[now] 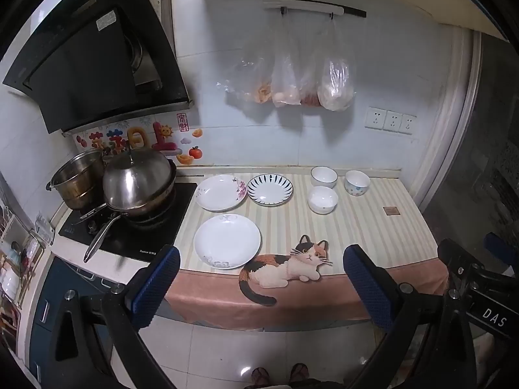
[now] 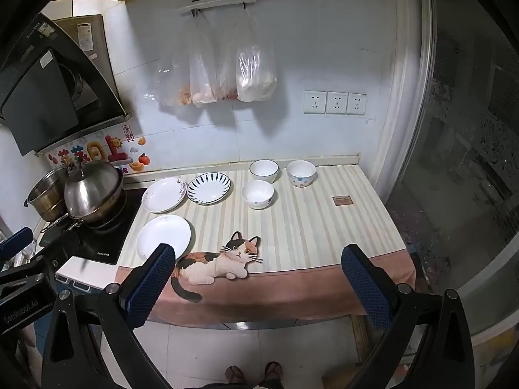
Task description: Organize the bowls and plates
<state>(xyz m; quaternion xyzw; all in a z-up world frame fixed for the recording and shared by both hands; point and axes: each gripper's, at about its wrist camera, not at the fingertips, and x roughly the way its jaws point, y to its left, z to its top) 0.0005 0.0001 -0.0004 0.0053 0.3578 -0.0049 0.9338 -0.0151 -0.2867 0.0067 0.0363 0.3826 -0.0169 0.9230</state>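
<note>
Jaws on your left gripper (image 1: pixel 261 283) stand spread to their full width with nothing between them, and your right gripper (image 2: pixel 258 283) is just as wide and just as empty; both hang off the front edge of the counter, tilted down toward it. On the striped cat cloth (image 1: pixel 356 227), the plain white plate (image 1: pixel 227 241) lies nearest you on the left. Behind it sit the floral plate (image 1: pixel 220 192) and the blue-rayed plate (image 1: pixel 270 189), side by side and nearly touching. To their right the three bowls cluster: the rimmed bowl (image 1: pixel 324 176), the dotted bowl (image 1: pixel 357 182) and the white bowl (image 1: pixel 322 199) in front. Nothing looks stacked yet, so start with the near plate: come in low, slip one finger under its rim, and close gently. Steer well clear of the lidded wok (image 1: pixel 138 183) and its handle.
</note>
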